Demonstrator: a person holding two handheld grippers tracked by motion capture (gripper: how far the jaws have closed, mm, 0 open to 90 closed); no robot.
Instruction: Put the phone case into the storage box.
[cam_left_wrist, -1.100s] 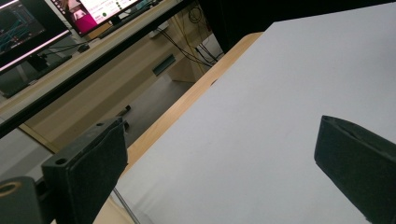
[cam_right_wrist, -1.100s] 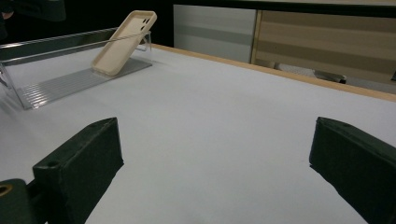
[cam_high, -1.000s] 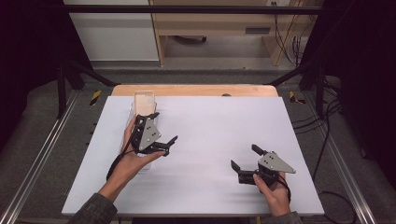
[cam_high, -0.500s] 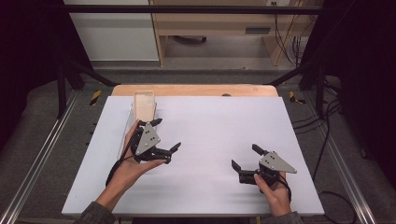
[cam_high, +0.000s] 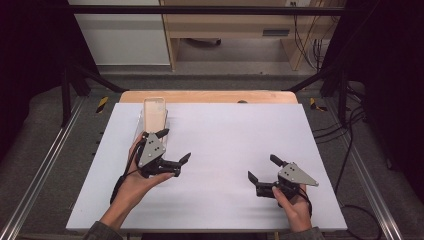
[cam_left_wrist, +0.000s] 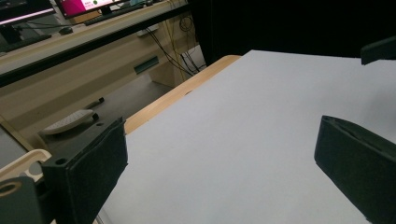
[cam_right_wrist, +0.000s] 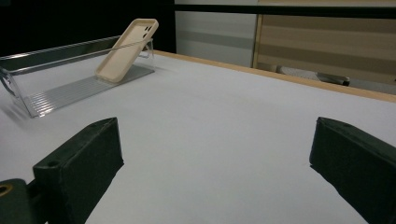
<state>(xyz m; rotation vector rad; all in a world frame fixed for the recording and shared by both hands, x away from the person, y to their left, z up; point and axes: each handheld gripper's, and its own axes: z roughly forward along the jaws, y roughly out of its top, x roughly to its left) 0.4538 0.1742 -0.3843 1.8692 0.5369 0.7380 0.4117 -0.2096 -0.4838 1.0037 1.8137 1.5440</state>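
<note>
While both grippers' jaws gape empty, 1 beige phone case (cam_right_wrist: 127, 49) leans in the clear tray (cam_right_wrist: 56, 91).

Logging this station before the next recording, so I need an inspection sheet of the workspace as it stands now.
Surface: white table top, bare in the middle.
Job's things: beige phone case leaning in a clear tray at the far left.
Clutter: nothing seen.
Grippers: left gripper open, empty; right gripper open, empty.
Cables: black cable by the left wrist.
Surroundings: wooden desk beyond the table, dark curtains at the sides.
</note>
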